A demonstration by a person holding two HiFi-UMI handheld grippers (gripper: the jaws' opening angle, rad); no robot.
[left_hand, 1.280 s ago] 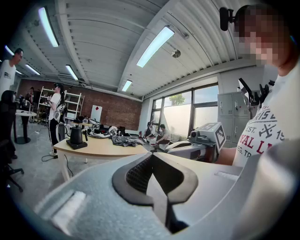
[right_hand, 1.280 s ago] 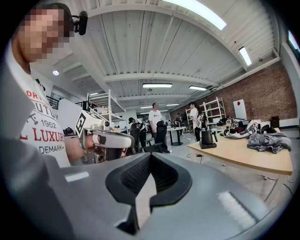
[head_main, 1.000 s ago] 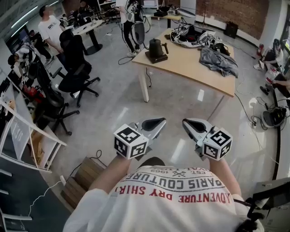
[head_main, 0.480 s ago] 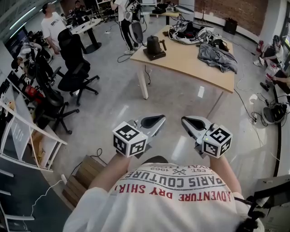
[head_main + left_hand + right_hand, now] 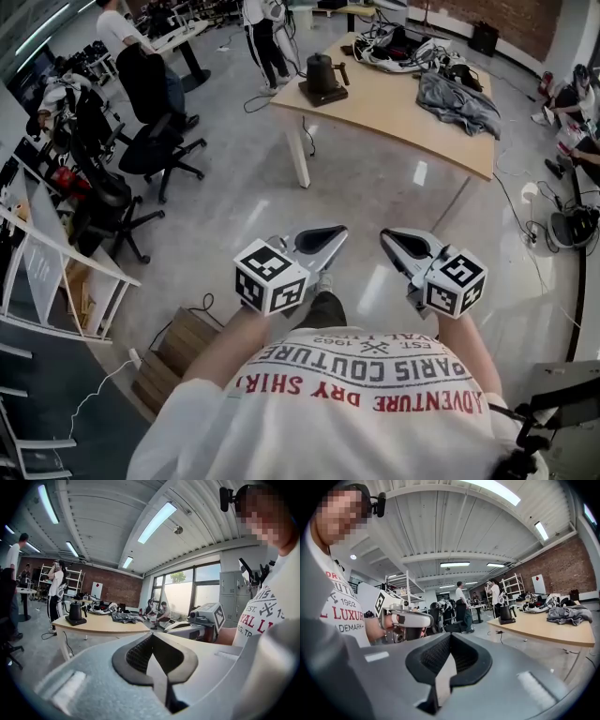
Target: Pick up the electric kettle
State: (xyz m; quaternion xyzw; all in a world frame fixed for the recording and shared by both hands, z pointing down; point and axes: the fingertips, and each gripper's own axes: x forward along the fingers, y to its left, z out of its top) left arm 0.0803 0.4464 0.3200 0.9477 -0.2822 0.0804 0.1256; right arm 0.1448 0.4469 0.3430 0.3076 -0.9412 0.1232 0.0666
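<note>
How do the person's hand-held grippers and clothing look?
The left hand-held gripper and right hand-held gripper have pale grey bodies, black-lined jaws and a white cube with black square markers. The person wears a white T-shirt with red and dark lettering.

Person's shirt (image 5: 356,427) printed PARIS COUTURE, ADVENTURE DRY, EST. 1962

Bright, even light from ceiling tube lights (image 5: 157,521) and windows (image 5: 190,592) glints off the glossy floor (image 5: 234,216); both gripper views bend and darken toward their round edges.
</note>
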